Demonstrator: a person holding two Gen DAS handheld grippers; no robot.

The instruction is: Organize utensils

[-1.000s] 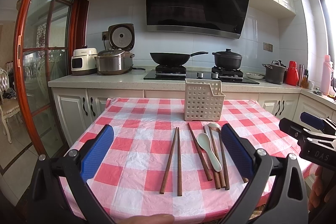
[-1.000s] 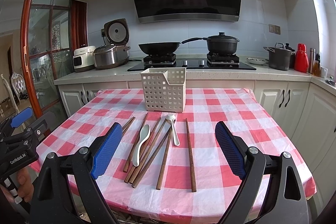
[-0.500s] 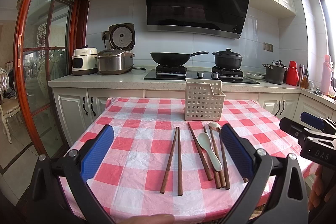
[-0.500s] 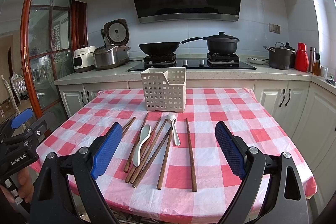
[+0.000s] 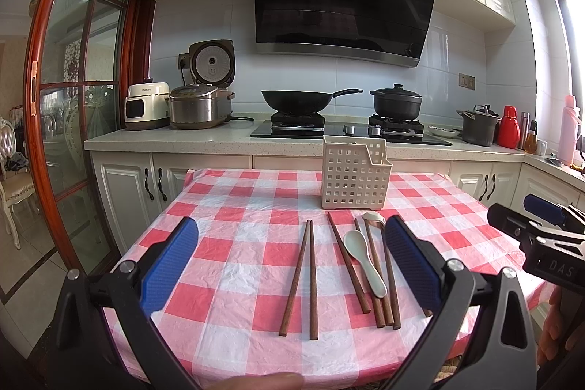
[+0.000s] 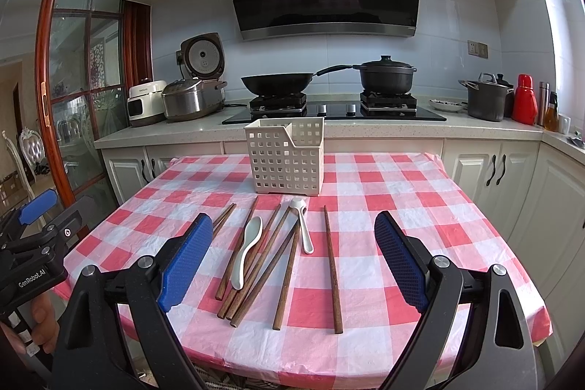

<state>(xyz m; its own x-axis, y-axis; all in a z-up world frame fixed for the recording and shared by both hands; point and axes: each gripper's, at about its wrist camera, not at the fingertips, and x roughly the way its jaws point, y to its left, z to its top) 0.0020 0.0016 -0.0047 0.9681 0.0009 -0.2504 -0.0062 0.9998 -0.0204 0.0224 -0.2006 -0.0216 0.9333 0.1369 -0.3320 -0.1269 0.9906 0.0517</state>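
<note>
Chopsticks (image 6: 331,262) and two pale spoons lie loose on the tabletop (image 6: 420,207) in front of the perforated white caddy (image 6: 287,156), which stands upright toward the far edge of the red-and-white checked cloth. Nearest the caddy, the white spoon (image 6: 303,225) rests with its bowl toward it; just left of that, the pale green spoon (image 6: 248,242) lies across several crossed brown sticks. One chopstick sits alone to the right of the caddy's front, apart from the heap. From my left camera, a neat pair of chopsticks (image 5: 303,275) lies left of the heap, side by side.

I hold my left tongs (image 5: 289,265) spread wide above the near edge, gripping nothing, blue pads (image 5: 170,265) framing the pair and the heap. My right tongs (image 6: 292,265) are equally wide and empty, hovering short of the caddy over the sticks. Neither touches the cloth or any utensil.
</note>
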